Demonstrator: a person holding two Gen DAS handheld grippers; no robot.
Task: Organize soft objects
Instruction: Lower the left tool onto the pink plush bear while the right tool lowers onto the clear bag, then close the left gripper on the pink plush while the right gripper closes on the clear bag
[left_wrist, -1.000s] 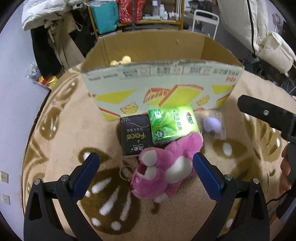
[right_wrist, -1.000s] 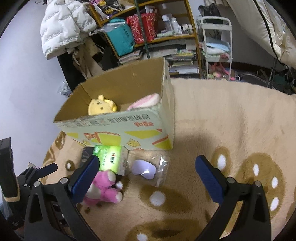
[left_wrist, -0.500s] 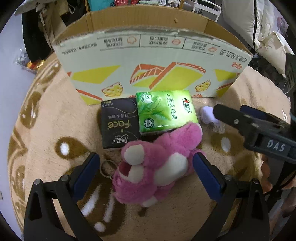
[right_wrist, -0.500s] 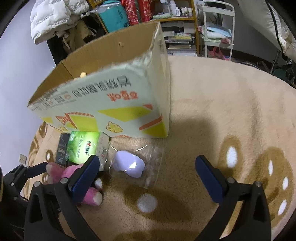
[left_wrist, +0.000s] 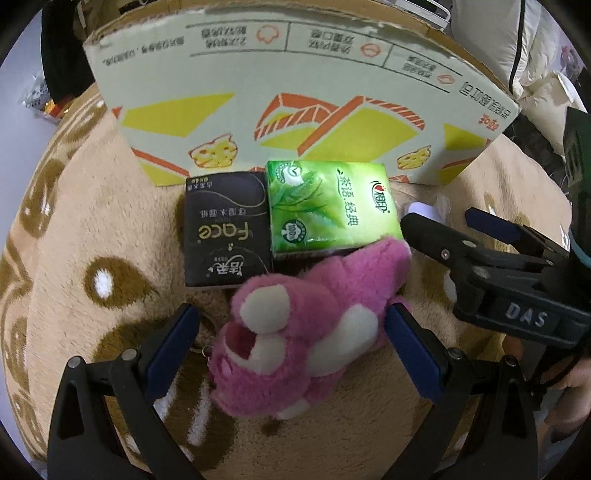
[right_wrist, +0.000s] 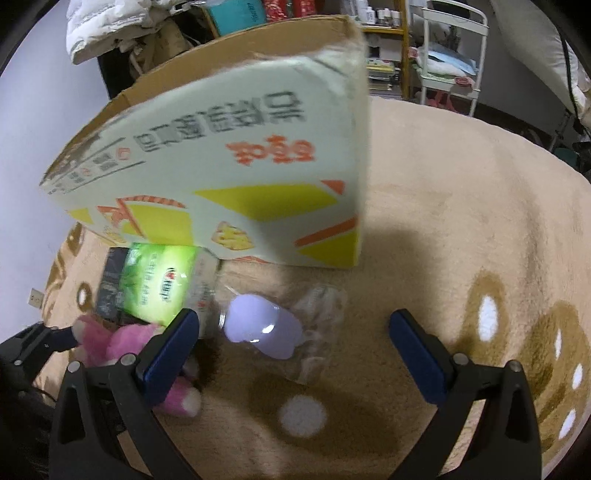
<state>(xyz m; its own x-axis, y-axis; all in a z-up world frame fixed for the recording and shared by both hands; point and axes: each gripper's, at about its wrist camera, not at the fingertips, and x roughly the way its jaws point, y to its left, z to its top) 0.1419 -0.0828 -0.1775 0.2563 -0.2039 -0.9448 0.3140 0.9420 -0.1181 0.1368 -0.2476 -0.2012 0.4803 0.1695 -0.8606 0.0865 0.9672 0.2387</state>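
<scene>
A pink plush bear (left_wrist: 295, 332) lies on the rug between the open fingers of my left gripper (left_wrist: 291, 336), which straddles it without closing. A green tissue pack (left_wrist: 328, 206) and a black tissue pack (left_wrist: 225, 236) lie just behind it against the cardboard box (left_wrist: 295, 103). My right gripper (right_wrist: 291, 339) is open and low over a lilac soft item in a clear plastic bag (right_wrist: 266, 328). The plush also shows in the right wrist view (right_wrist: 122, 343), as does the green pack (right_wrist: 159, 280). The right gripper shows in the left wrist view (left_wrist: 461, 229).
The tall box (right_wrist: 240, 166) stands right behind the objects; its inside is hidden now. The beige rug with brown paw prints (right_wrist: 480, 258) stretches to the right. Shelves, a white cart (right_wrist: 450, 55) and clothes stand behind the box.
Both grippers have moved down and forward. The left gripper now straddles the pink plush. The right gripper has closed in on the bagged lilac item.
</scene>
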